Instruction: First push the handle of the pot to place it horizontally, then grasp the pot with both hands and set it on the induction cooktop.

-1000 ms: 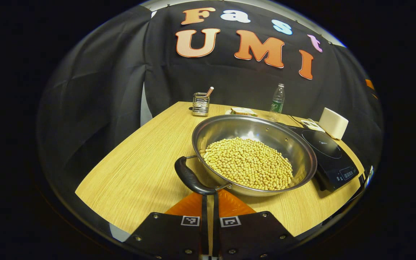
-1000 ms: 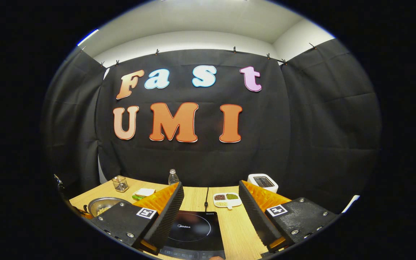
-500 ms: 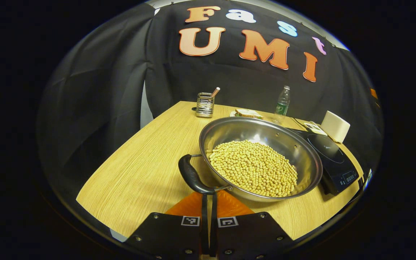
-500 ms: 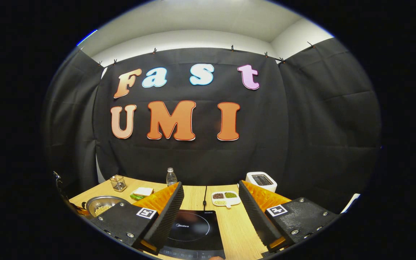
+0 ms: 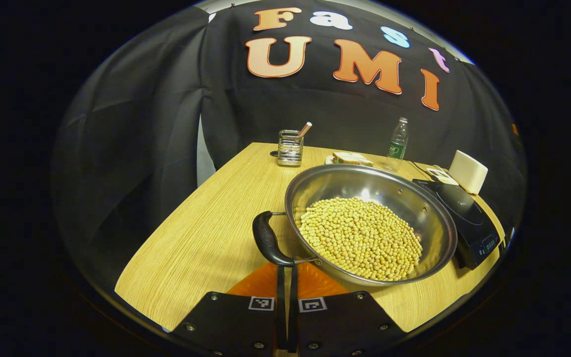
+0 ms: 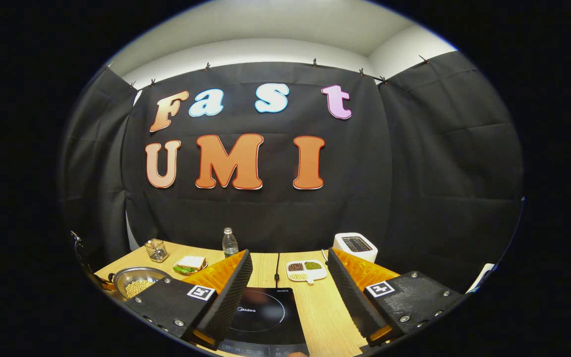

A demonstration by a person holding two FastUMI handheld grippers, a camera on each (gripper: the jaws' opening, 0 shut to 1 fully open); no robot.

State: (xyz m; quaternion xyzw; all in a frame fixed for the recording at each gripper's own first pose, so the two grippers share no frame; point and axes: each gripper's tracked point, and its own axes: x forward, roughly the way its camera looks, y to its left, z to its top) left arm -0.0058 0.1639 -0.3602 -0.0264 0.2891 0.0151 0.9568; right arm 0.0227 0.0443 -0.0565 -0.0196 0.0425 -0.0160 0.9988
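A steel pot (image 5: pixel 360 181) full of yellow soybeans (image 5: pixel 360 238) sits on the wooden table (image 5: pixel 206 233). Its black side handle (image 5: pixel 267 238) points toward me. My left gripper (image 5: pixel 285 270) is shut, its tips touching the near end of that handle, with nothing held between them. The black induction cooktop (image 5: pixel 466 220) lies just right of the pot. In the right gripper view, my right gripper (image 6: pixel 289 255) hangs open over the cooktop (image 6: pixel 263 312), and the pot (image 6: pixel 128 273) is at the far left.
At the back of the table stand a wire utensil holder (image 5: pixel 290 148), a sandwich on a plate (image 5: pixel 351 158), a water bottle (image 5: pixel 397 145) and a white toaster (image 5: pixel 469 171). A divided dish of beans (image 6: pixel 305 270) lies behind the cooktop. The table's left edge is near.
In the left gripper view the pot and its handle have slid a little to the right, the handle standing steeper in the image. The right gripper has stayed open with only a slight shift of view.
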